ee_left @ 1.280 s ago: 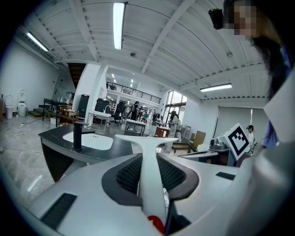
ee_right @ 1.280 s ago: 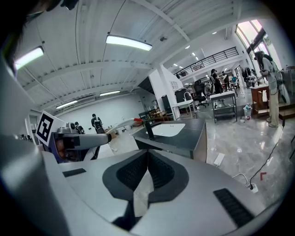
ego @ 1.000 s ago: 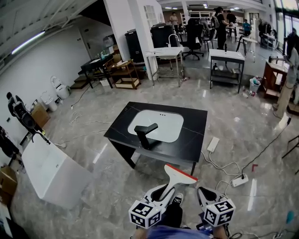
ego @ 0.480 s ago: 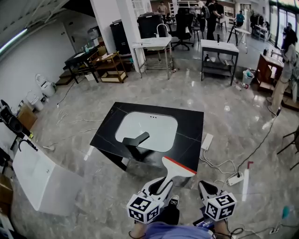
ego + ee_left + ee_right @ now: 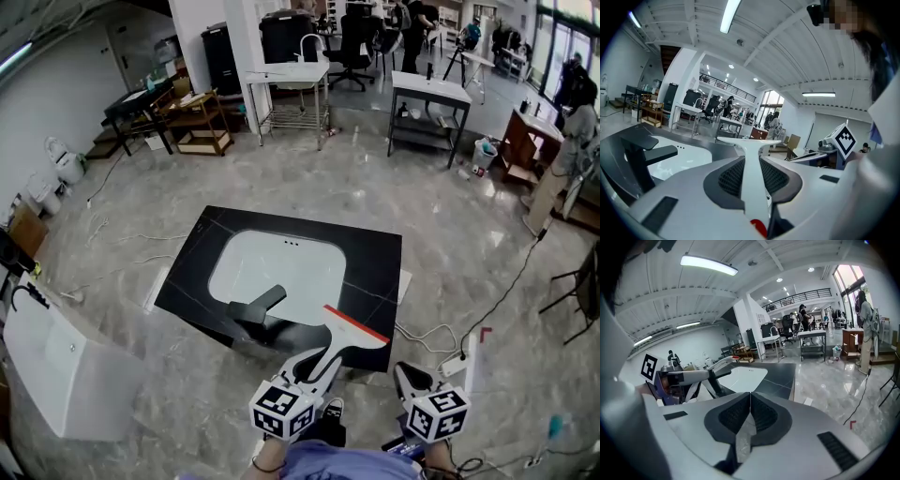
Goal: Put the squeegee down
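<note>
head view is showing the left gripper (image 5: 317,364) fingers (image 5: 725,177) pinching the squeegee (image 5: 351,328) handle above the near edge of the tabletop (image 5: 375,267), right gripper (image 5: 410,377) fingers pressed together, empty; releasing now is risking a drop to the floor (image 5: 187,394).

- The white and grey left gripper (image 5: 324,360) is low in the head view, just in front of the person's body. It points away from the person and a little down.
- Its two jaws are squeezed on the thin handle of a white squeegee (image 5: 349,330) with a red edge. The dark bumpy pads (image 5: 731,176) press on the handle from both sides.
- The white and grey right gripper (image 5: 407,373) is just beside the left one. It tips down more.
- Its jaws are pressed together, pad (image 5: 733,416) against pad, with nothing between them.
</note>
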Available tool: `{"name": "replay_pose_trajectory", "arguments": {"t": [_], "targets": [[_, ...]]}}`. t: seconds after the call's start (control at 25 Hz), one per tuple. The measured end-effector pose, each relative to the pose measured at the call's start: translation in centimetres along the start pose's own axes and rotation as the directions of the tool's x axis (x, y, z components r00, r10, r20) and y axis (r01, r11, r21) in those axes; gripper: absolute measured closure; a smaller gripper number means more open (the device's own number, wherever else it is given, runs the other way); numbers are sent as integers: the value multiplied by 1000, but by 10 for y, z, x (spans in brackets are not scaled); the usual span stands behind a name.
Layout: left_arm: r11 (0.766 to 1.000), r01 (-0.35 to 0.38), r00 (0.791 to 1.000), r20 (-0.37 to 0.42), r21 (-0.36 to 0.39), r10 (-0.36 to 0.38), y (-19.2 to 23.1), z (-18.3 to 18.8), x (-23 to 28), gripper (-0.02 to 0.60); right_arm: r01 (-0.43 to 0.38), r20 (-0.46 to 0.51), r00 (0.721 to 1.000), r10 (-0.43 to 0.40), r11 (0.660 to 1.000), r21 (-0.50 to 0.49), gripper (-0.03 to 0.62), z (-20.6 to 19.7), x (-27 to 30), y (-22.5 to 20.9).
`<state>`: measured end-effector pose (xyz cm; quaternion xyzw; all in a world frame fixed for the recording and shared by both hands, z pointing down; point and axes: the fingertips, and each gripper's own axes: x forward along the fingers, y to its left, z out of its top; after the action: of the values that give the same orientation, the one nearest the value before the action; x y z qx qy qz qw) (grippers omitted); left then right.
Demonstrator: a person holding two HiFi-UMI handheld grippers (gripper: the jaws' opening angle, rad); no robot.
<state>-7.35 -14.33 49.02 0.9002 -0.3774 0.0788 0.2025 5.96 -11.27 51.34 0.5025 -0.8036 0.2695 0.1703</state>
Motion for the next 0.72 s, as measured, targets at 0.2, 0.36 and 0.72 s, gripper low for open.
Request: {"name": "replay_pose_trajectory", "arguments": {"t": [0.2,0.36,0.72], "targets": [[999,48,999,-21,8,-47,17,9,24,479,42,2,999,-42,999,25,574,14,17,-12],[997,79,996,-32,19,-79,27,17,37,479,65,7,998,-66,997,47,572,22,28,-17],[993,115,992,-43,4,-115,32,19,55,479,113,10,993,-113,991,66,574,33,29,-31]]}}
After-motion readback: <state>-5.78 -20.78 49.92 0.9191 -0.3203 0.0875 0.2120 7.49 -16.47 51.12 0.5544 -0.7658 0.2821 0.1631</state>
